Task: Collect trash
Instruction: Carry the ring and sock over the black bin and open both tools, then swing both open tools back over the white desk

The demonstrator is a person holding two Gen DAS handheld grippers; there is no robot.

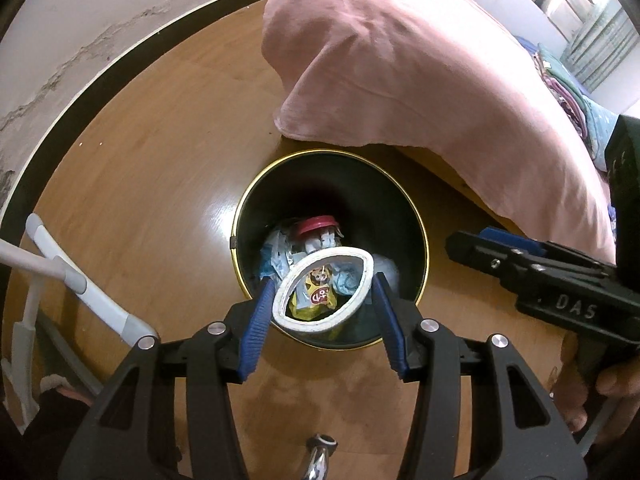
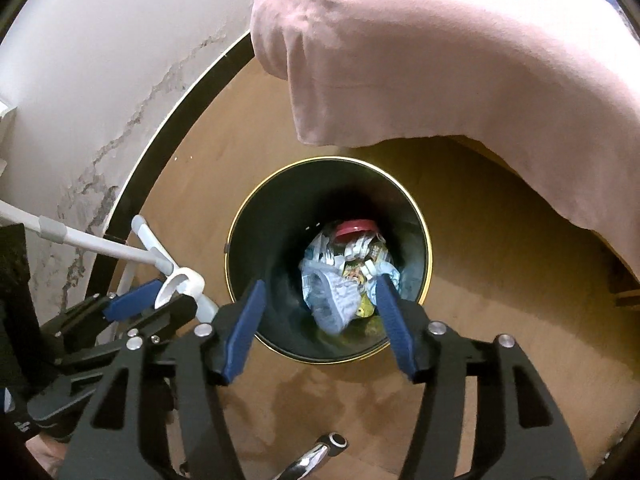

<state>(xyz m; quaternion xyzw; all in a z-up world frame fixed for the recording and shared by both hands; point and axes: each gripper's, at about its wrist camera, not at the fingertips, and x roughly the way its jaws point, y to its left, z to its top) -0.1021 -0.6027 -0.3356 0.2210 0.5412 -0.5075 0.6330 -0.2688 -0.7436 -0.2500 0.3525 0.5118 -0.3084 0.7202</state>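
Observation:
A black trash bin with a gold rim stands on the wooden floor, holding wrappers and a red-lidded jar. My left gripper is shut on a squashed white paper cup, held over the bin's near side. The cup also shows at the left of the right wrist view, between the left gripper's blue pads. My right gripper is open and empty above the bin; crumpled paper and the jar lie inside.
A pink blanket hangs over the bed edge just behind the bin. A white and grey walking aid stands at the left by the cracked wall and black skirting.

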